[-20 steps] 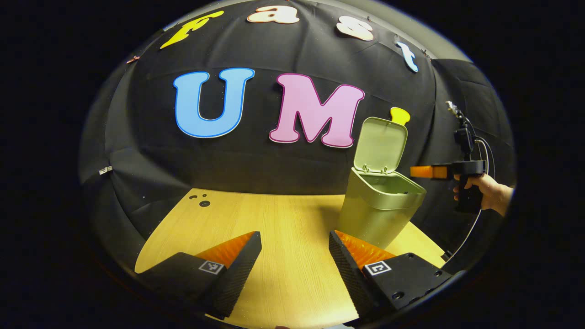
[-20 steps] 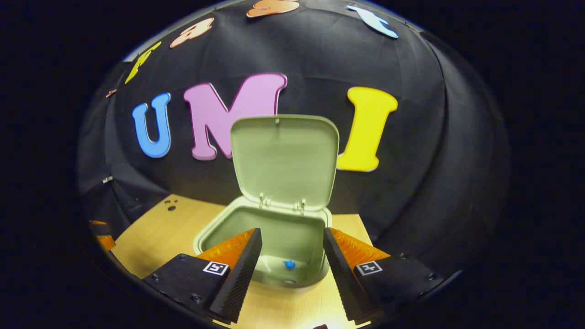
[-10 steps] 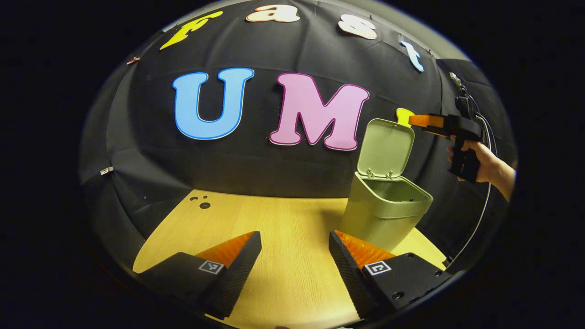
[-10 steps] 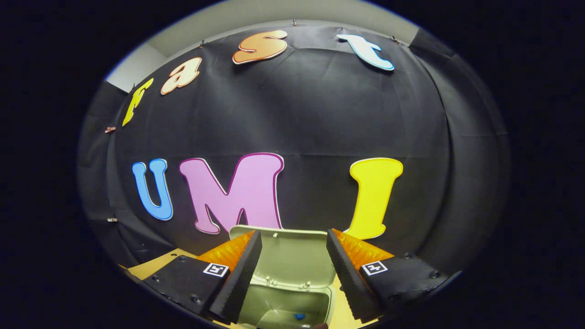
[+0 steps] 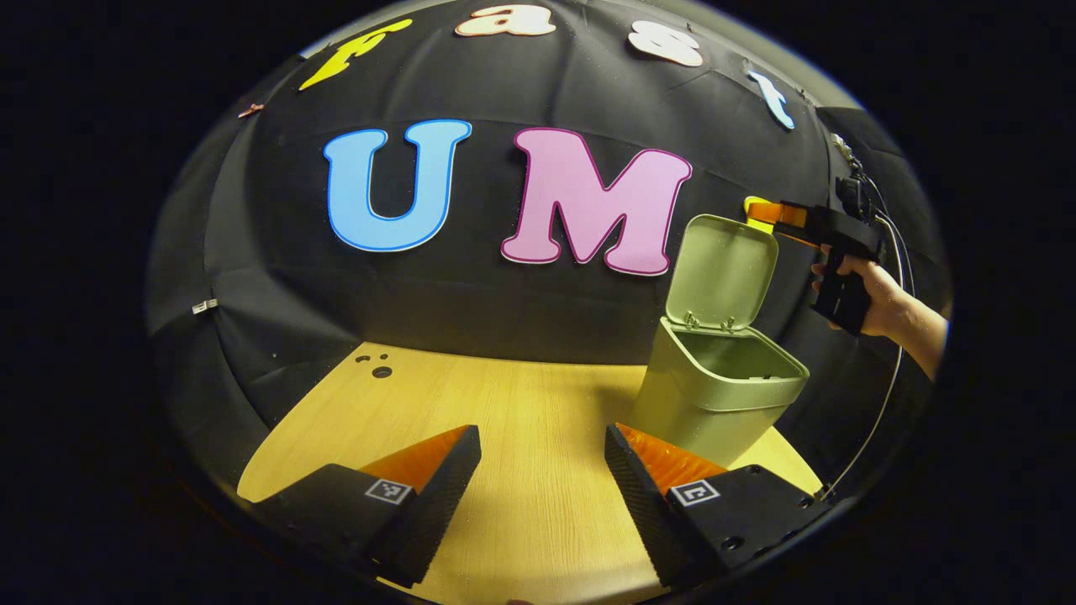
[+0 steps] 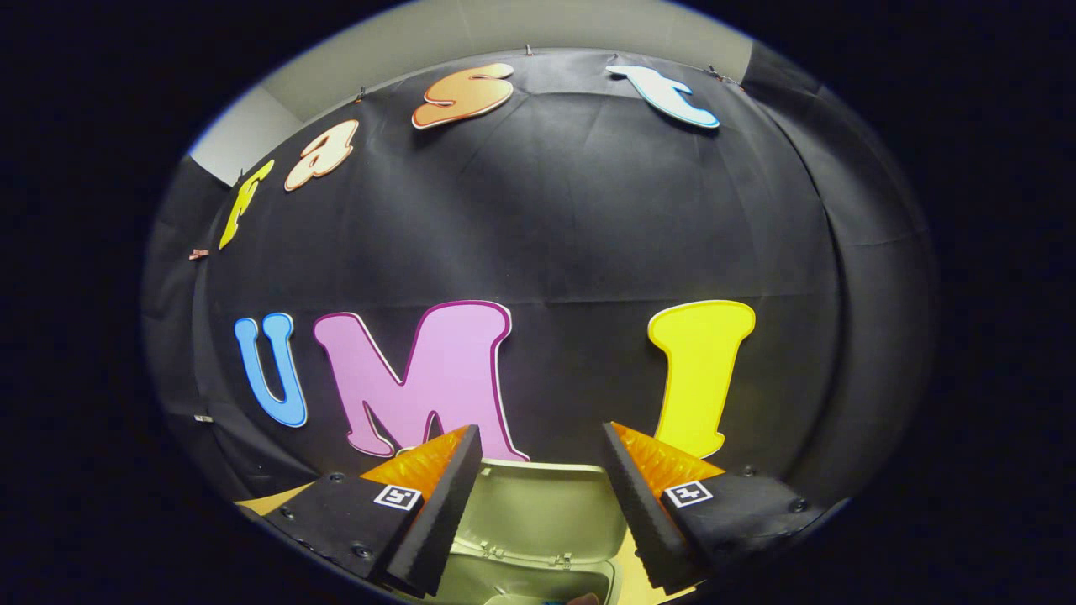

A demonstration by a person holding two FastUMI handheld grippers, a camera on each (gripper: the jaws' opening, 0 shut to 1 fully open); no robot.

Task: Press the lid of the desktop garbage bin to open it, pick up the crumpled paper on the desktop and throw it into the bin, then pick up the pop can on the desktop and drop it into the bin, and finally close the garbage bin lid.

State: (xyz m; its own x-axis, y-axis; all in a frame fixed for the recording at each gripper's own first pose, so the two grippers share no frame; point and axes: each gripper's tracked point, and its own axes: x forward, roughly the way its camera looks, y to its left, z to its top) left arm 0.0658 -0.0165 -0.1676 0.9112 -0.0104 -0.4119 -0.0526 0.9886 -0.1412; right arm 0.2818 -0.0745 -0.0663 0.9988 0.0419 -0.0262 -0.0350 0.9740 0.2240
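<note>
The right tool (image 6: 538, 496), jaws apart and empty, has risen from the mouth of the pale green plastic garbage bin (image 5: 714, 395) to the top edge of its upright hinged lid (image 5: 723, 269), at 2 o'clock in the left gripper view; closing the lid is judged the step in hand. The left tool (image 5: 542, 479), jaws apart, hovers over the light wooden bench (image 5: 504, 395). The square printed markers on the tools carry no readable writing.

Light wood desk (image 5: 504, 403), small dark holes (image 5: 377, 366) near its far left corner. Black cloth wall (image 6: 588, 235) behind.
</note>
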